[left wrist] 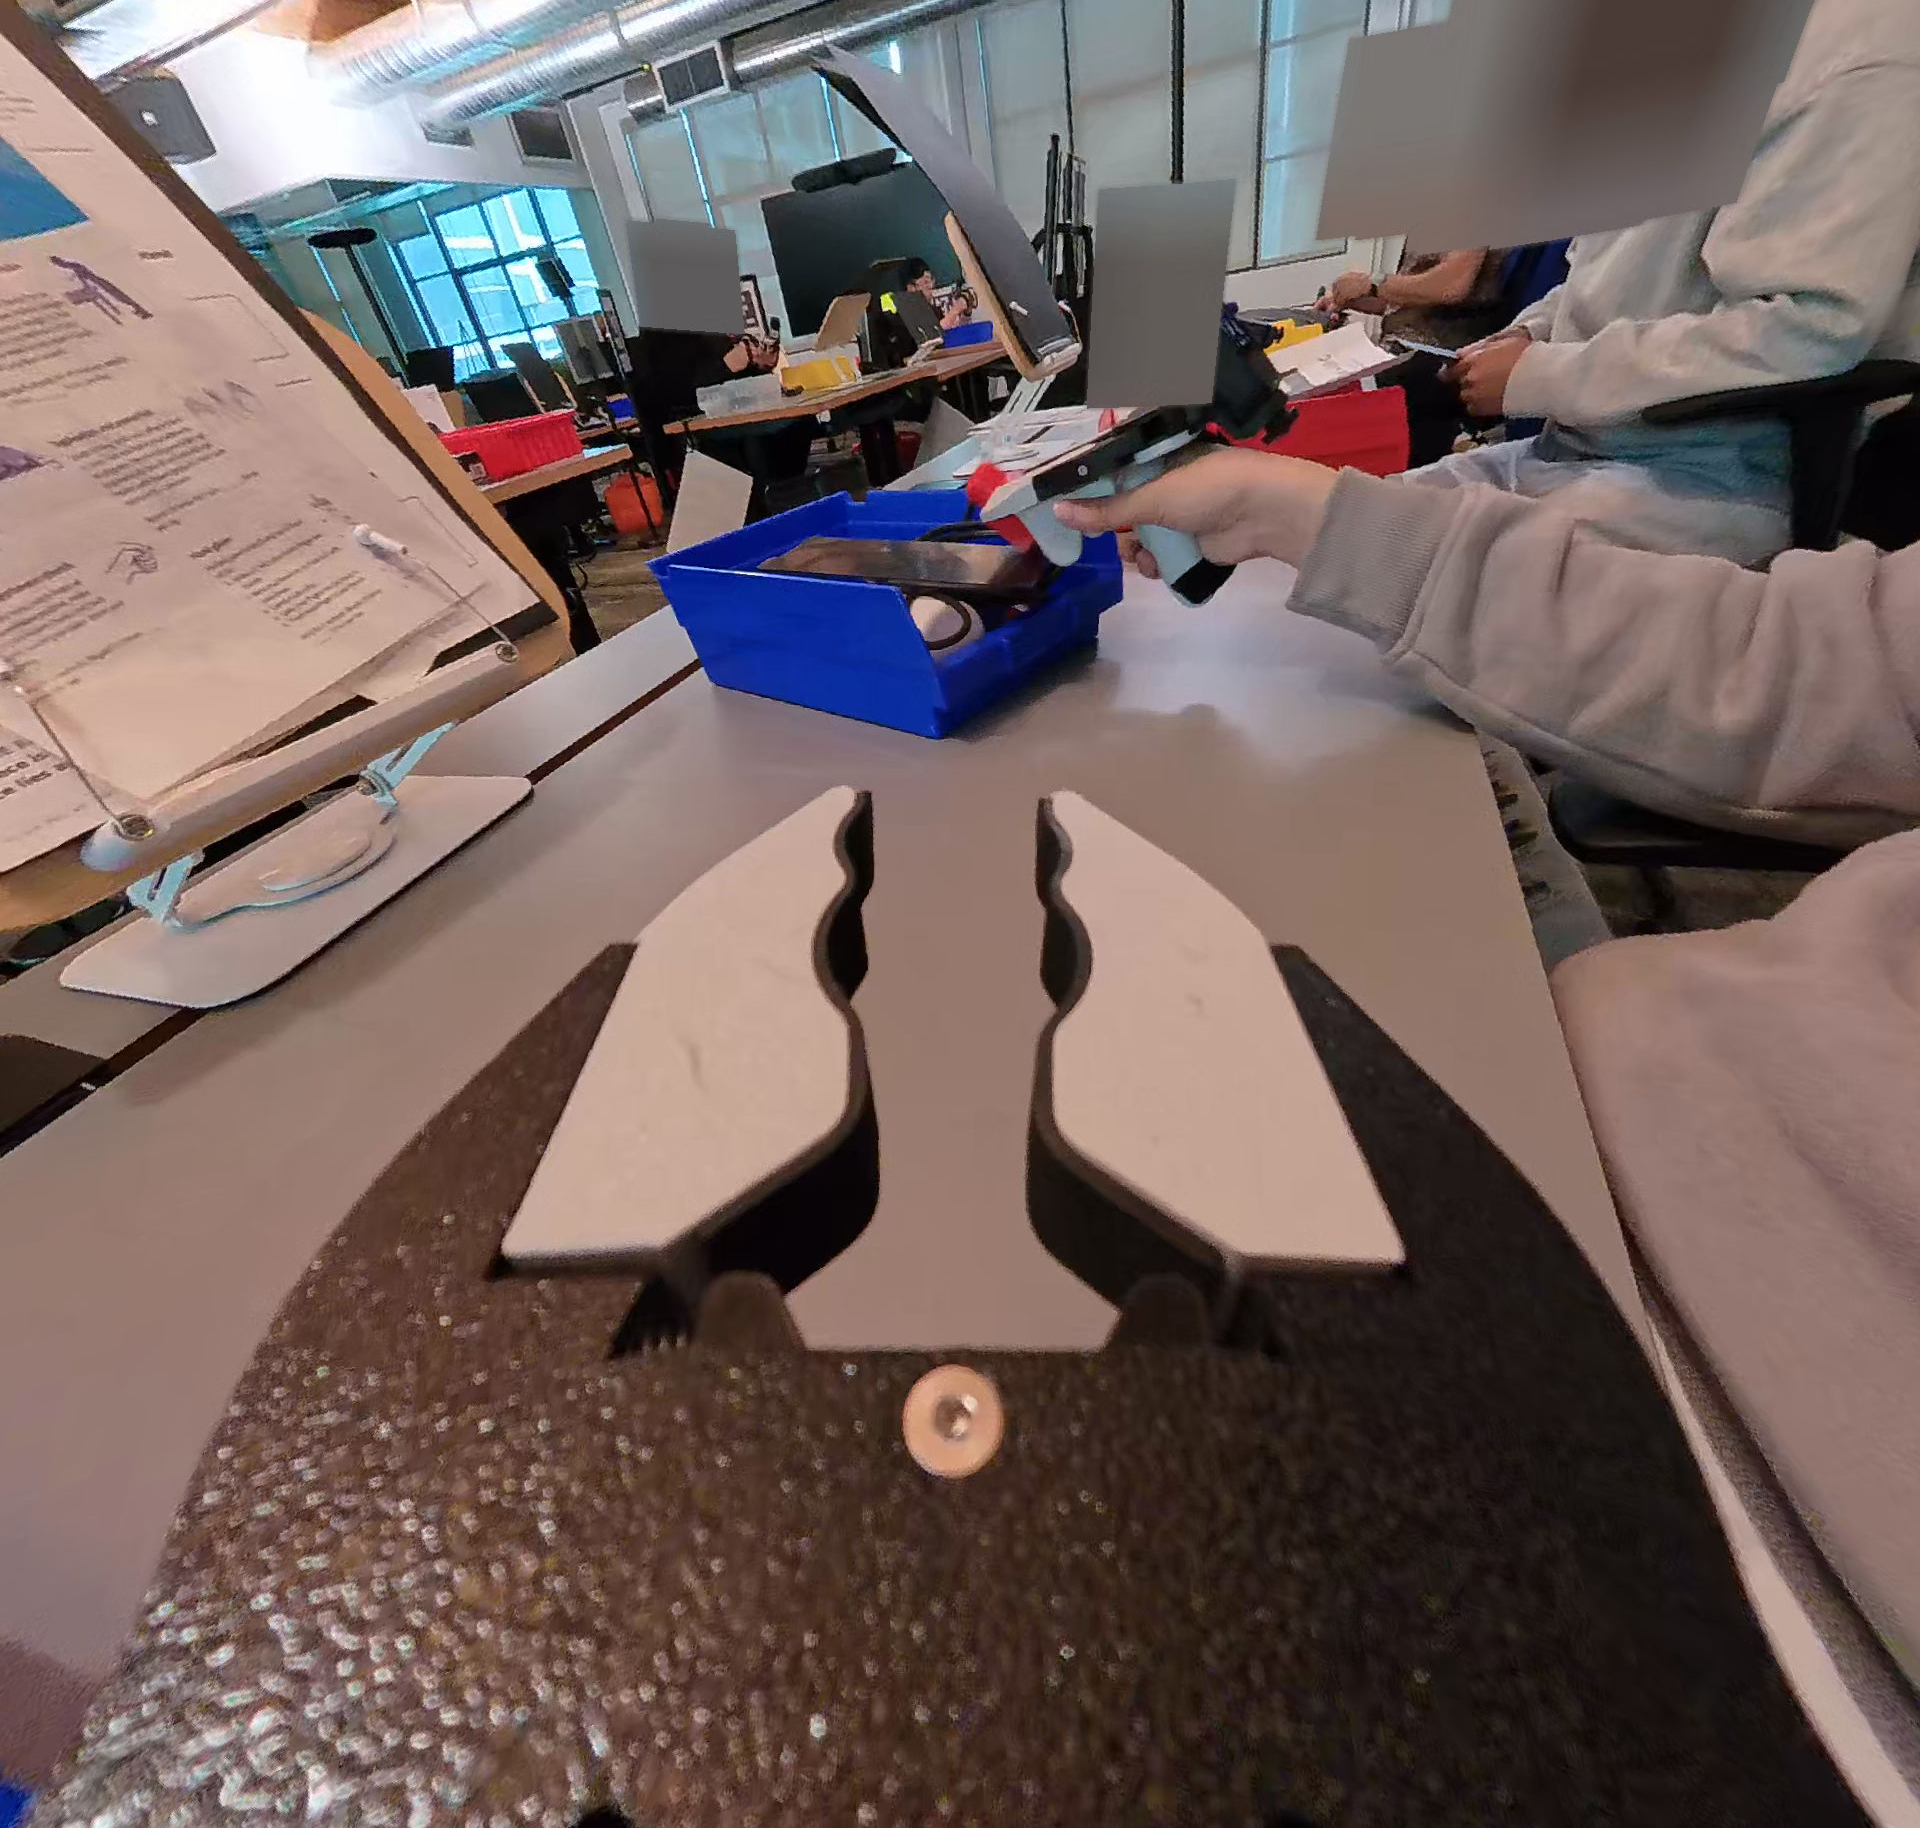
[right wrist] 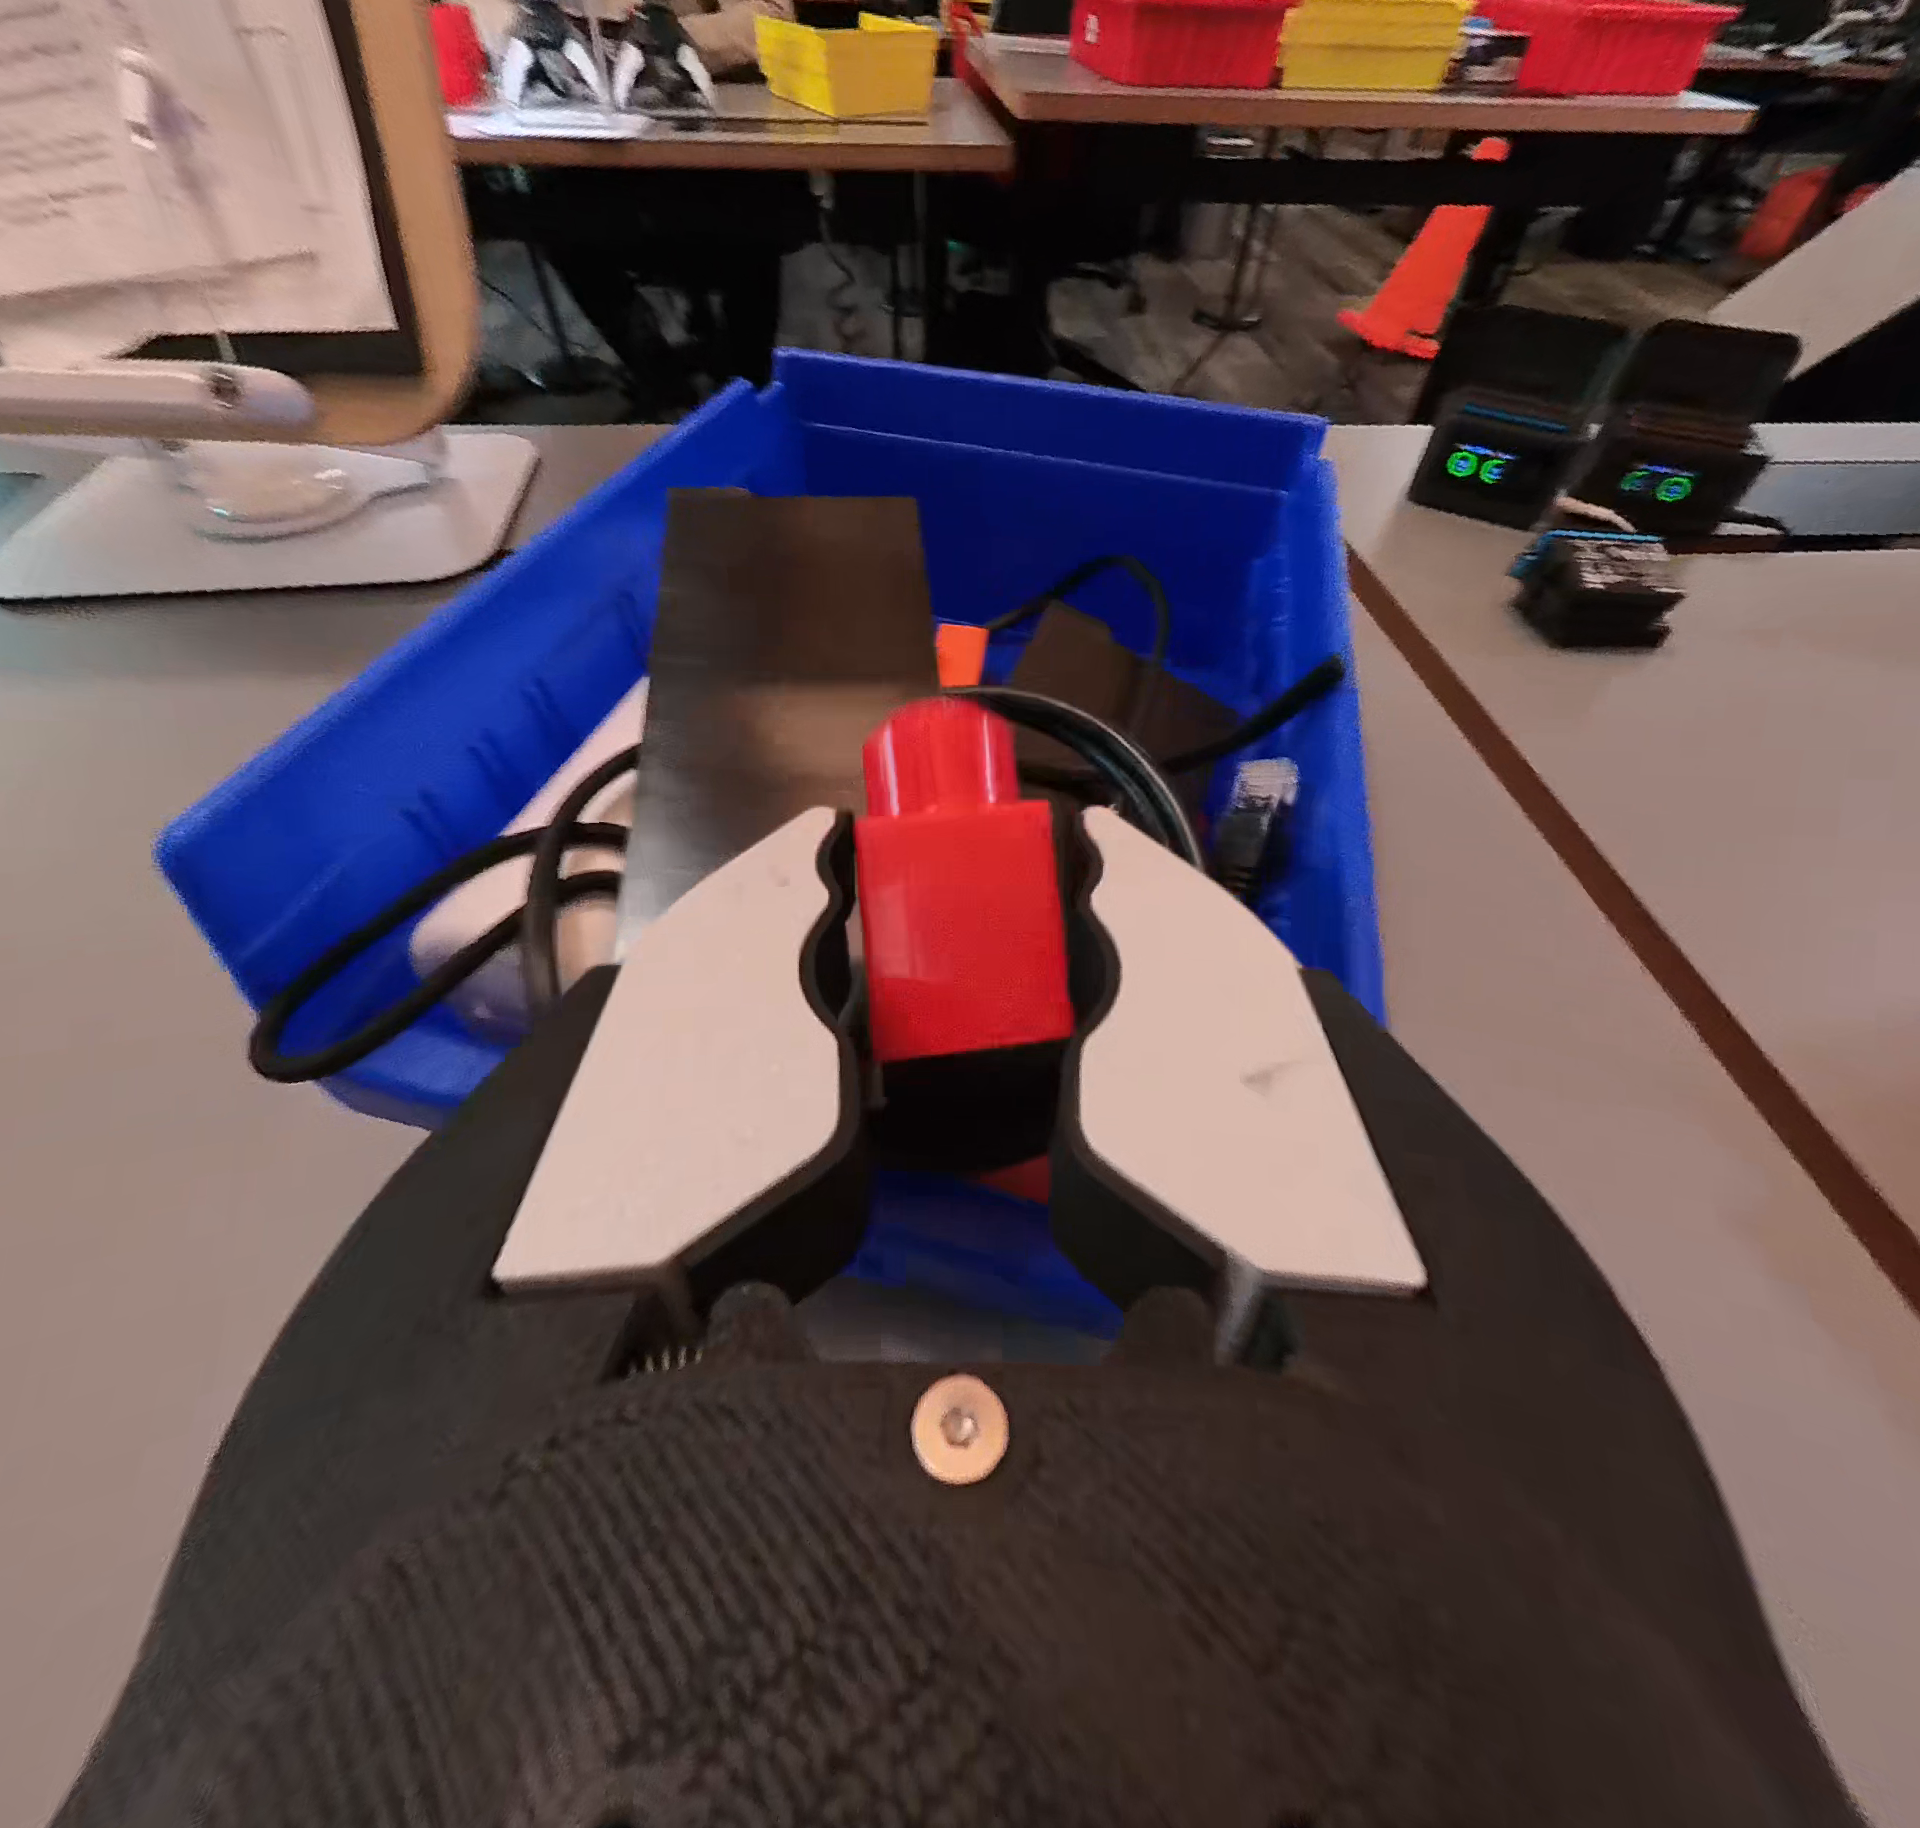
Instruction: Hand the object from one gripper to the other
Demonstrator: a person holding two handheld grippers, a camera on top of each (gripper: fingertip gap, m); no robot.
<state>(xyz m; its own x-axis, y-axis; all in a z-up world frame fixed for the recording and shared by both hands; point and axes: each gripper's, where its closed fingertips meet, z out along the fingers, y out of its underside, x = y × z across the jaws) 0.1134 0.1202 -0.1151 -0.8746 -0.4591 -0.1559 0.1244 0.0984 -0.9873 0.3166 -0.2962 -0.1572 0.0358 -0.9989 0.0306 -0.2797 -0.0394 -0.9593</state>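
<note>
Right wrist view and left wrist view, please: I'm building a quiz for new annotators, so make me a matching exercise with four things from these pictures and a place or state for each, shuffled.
Things:
1. red object
2. left tool
3. blue bin
4. document stand

Places or states:
A. open, nothing between its fingers, over bare table
B. on the table, holding cables and a dark flat panel
C. clamped in the right tool above the bin
D. at the table's left side, propping printed sheets

Pairs: 1-C, 2-A, 3-B, 4-D
</note>
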